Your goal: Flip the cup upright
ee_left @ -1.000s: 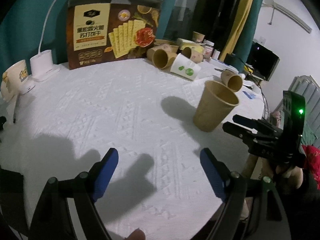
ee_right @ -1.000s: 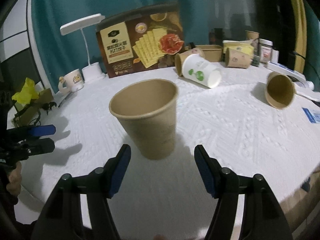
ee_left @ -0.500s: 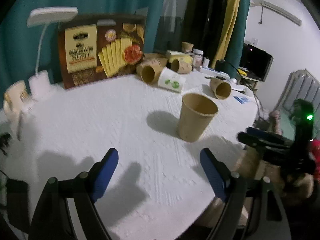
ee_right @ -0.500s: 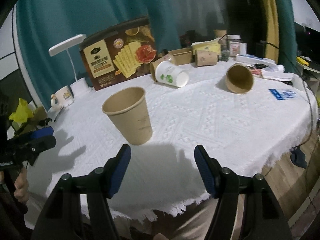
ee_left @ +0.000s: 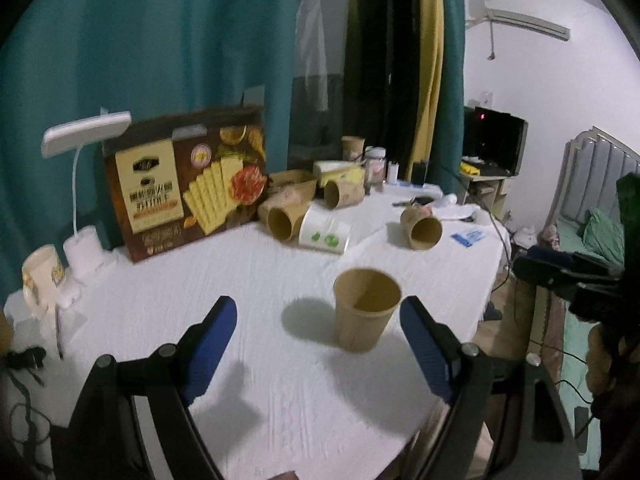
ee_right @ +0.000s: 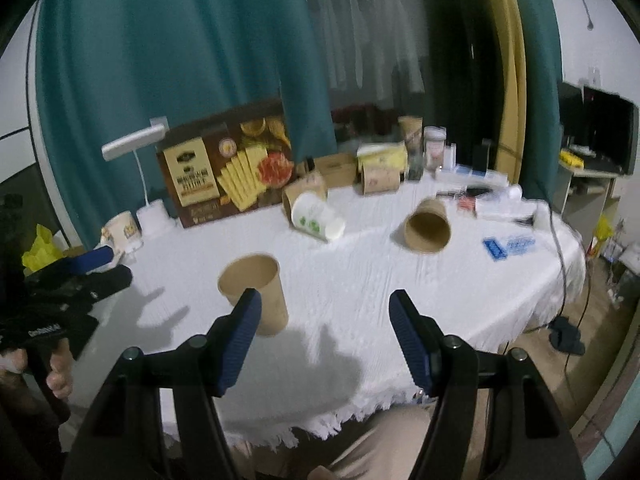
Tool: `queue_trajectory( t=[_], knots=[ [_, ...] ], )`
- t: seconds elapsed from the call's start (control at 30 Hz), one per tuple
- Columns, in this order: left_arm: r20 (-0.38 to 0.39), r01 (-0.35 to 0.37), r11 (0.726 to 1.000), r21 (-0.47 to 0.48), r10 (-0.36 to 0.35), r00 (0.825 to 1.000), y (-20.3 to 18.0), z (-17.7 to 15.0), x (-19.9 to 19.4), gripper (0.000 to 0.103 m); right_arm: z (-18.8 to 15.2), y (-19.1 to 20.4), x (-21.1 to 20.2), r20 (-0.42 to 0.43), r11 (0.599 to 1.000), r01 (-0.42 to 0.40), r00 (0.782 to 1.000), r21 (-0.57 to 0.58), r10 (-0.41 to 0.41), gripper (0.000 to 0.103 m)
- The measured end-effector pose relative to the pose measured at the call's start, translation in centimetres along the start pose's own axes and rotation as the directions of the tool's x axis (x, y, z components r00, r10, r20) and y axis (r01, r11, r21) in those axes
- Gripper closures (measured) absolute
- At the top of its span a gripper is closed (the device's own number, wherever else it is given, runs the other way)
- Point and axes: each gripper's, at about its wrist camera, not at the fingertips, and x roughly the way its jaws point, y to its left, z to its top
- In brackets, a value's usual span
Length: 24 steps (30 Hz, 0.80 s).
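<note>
Brown paper cup (ee_left: 366, 312) upright on white tablecloth (ee_left: 240, 272), clear of both grippers.

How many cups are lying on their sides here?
4: a brown cup by the cracker box, a white cup beside it, a third cup behind them, a fourth cup alone at right. More may be hidden.

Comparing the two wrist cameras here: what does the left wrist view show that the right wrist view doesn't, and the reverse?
Left wrist only: a grey radiator at the far right and a wall-mounted air conditioner.
Right wrist only: the tablecloth's fringed edge, a yellow bag at the left, and dark slippers on the floor.
Both: the upright brown cup, the cracker box and the white lamp.
</note>
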Motion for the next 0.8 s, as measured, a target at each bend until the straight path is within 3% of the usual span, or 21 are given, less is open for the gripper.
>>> queue_trajectory(
  t=[0.23, 0.43, 0.57, 0.8],
  knots=[
    [0.117, -0.068, 0.997, 0.046, 0.062, 0.991, -0.6, 2.6, -2.6, 0.019, 3.0, 0.8, -3.5, 0.105, 1.0, 0.008, 0.994, -0.025, -0.006, 0.032],
    [0.218, -0.039, 0.998, 0.039, 0.03, 0.975, 0.1, 4.2, -5.5, 0.019, 4.8, 2.6, -5.6, 0.182, 0.998, -0.005, 0.983, -0.064, 0.016, 0.021],
    [0.237, -0.004, 1.0, 0.027, -0.003, 0.971, 0.8, 4.1, -6.4, 0.019, 5.4, 3.7, -5.6, 0.197, 0.997, -0.019, 0.98, -0.075, 0.034, 0.02],
    [0.24, -0.03, 0.999, 0.011, 0.027, 0.971, 2.0, 3.4, -6.1, 0.018, 5.6, 5.3, -3.9, 0.17, 0.995, -0.023, 0.985, -0.094, 0.039, 0.02]
  ],
)
